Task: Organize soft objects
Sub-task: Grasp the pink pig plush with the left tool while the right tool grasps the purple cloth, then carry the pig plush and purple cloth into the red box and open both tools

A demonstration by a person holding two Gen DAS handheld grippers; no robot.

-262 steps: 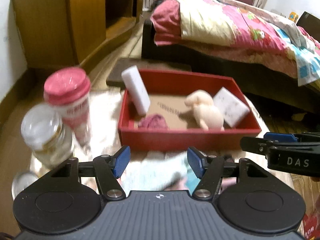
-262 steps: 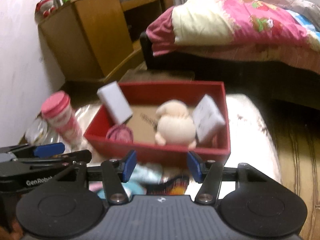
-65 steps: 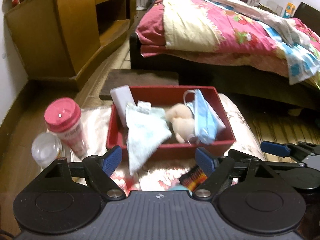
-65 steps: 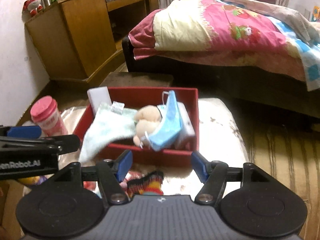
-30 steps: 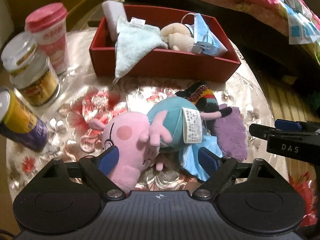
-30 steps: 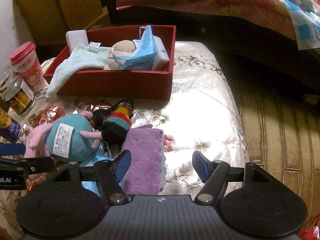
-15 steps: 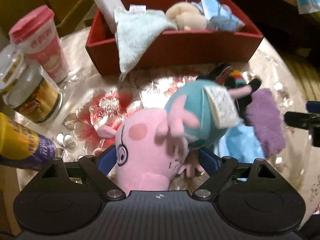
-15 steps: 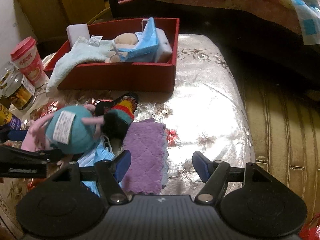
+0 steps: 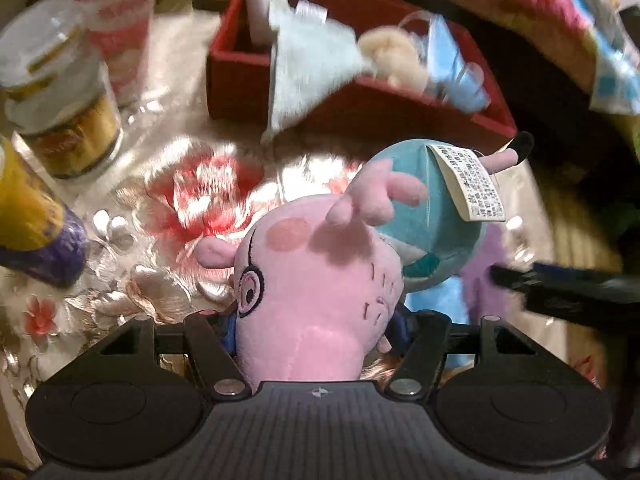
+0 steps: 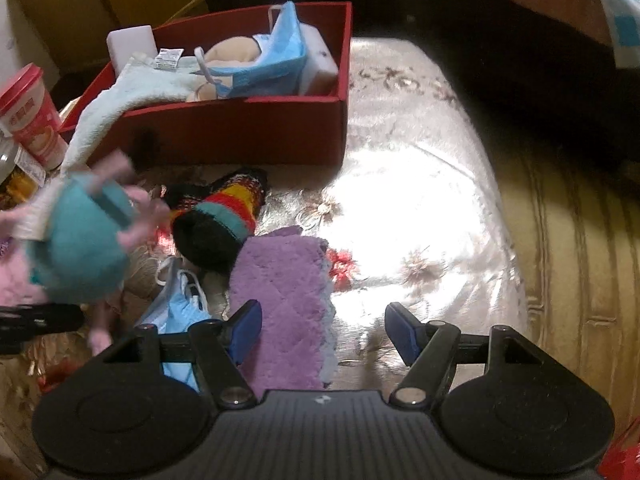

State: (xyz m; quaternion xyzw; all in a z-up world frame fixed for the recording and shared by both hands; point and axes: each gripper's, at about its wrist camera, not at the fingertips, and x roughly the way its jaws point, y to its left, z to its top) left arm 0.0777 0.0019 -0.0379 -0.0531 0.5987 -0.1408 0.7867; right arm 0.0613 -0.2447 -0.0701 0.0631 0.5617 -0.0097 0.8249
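Pink pig toy sits between the left tongs, which have just been closing on its head; its teal body points toward the red box. Towel, doll and mask are inside. Purple cloth lies under the half-open, empty right tongs.

2 wrist cameras, steeply downward, sharing red box

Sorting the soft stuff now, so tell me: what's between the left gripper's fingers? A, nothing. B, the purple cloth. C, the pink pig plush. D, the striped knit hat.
C: the pig plush fills the left gripper, its head squeezed between both pads.
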